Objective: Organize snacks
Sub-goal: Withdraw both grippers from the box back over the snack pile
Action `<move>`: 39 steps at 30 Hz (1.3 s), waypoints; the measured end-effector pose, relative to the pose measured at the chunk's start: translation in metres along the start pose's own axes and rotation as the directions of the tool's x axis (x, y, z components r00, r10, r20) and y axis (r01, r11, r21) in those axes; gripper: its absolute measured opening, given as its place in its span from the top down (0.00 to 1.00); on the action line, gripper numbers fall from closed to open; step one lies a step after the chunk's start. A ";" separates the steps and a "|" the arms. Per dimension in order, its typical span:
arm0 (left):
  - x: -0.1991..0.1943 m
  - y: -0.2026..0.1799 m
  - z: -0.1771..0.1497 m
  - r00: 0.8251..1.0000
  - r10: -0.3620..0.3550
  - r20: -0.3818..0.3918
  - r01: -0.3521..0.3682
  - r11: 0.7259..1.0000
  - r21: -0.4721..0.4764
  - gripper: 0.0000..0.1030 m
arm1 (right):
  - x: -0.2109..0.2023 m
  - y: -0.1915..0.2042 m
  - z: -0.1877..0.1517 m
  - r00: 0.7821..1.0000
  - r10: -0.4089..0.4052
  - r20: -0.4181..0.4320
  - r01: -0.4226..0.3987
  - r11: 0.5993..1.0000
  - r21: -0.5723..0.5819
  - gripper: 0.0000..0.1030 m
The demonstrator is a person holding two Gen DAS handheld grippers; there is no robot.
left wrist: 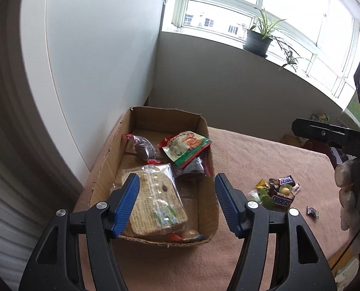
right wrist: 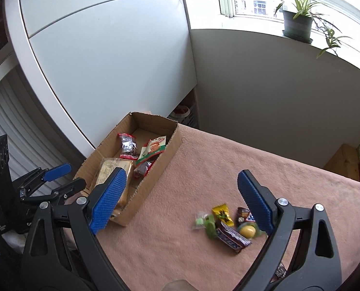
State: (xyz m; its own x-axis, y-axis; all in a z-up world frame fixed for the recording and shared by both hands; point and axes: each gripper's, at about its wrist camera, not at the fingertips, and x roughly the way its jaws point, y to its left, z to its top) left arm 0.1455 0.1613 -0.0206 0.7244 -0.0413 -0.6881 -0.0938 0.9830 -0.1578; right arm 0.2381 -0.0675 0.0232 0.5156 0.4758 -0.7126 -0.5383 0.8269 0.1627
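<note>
An open cardboard box [left wrist: 205, 131] [right wrist: 174, 143] stands on a pink cloth. It holds a clear bag of crackers [left wrist: 155, 203], two dark snack packets [left wrist: 143, 148] and a green-and-red pouch [left wrist: 184, 145] [right wrist: 153, 149]. My left gripper [left wrist: 176, 202] is open and empty above the box's near end. A small pile of loose sweets lies on the cloth right of the box: Snickers bars [left wrist: 283, 190] [right wrist: 232, 238], a yellow ball [right wrist: 247, 230], a yellow wrapper [right wrist: 222, 213] and green sweets [right wrist: 209, 224]. My right gripper [right wrist: 180, 198] is open and empty above the cloth, left of the pile.
A white cabinet [left wrist: 95, 55] stands left of the box. A grey wall and a window sill with a potted plant [left wrist: 258, 40] [right wrist: 297, 24] are behind. One small dark sweet [left wrist: 312, 211] lies apart at the right. A wooden box [right wrist: 342, 162] stands beyond the cloth's right edge.
</note>
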 end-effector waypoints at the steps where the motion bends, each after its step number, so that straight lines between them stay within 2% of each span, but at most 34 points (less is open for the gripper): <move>1: -0.005 -0.004 -0.003 1.000 -0.009 0.005 0.009 1.000 0.004 0.38 | -0.010 -0.002 -0.006 1.000 -0.009 0.009 0.009 1.000 0.002 0.08; 10: -0.050 -0.045 -0.031 0.994 -0.099 0.042 0.096 0.994 0.054 0.38 | -0.094 -0.032 -0.077 0.997 -0.039 0.068 0.035 0.997 0.071 0.07; 18: -0.052 -0.082 -0.071 0.989 -0.150 -0.004 0.149 0.982 0.119 0.38 | -0.126 -0.063 -0.137 0.993 -0.110 0.045 0.103 0.986 0.132 0.07; 23: -0.040 -0.098 -0.093 0.987 -0.155 -0.048 0.161 0.975 0.154 0.38 | -0.125 -0.089 -0.166 0.991 -0.131 0.021 0.125 0.977 0.171 0.07; 28: -0.017 -0.109 -0.102 0.984 -0.152 -0.096 0.167 0.971 0.172 0.38 | -0.109 -0.119 -0.181 0.989 -0.147 -0.016 0.148 0.971 0.186 0.07; 36: 0.032 -0.128 -0.098 0.978 -0.140 -0.155 0.170 0.965 0.199 0.38 | -0.058 -0.157 -0.187 0.986 -0.129 -0.104 0.144 0.978 0.153 0.07; 39: 0.055 -0.133 -0.091 0.976 -0.127 -0.177 0.161 0.967 0.196 0.43 | -0.037 -0.166 -0.187 0.981 -0.135 -0.136 0.151 0.982 0.110 0.08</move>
State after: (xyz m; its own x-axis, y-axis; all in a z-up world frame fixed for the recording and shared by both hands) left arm 0.1358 0.0125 -0.1020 0.5976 -0.1964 -0.7773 0.1598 0.9793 -0.1246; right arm 0.1835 -0.2782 -0.1049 0.4885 0.3145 -0.8139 -0.3777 0.9171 0.1277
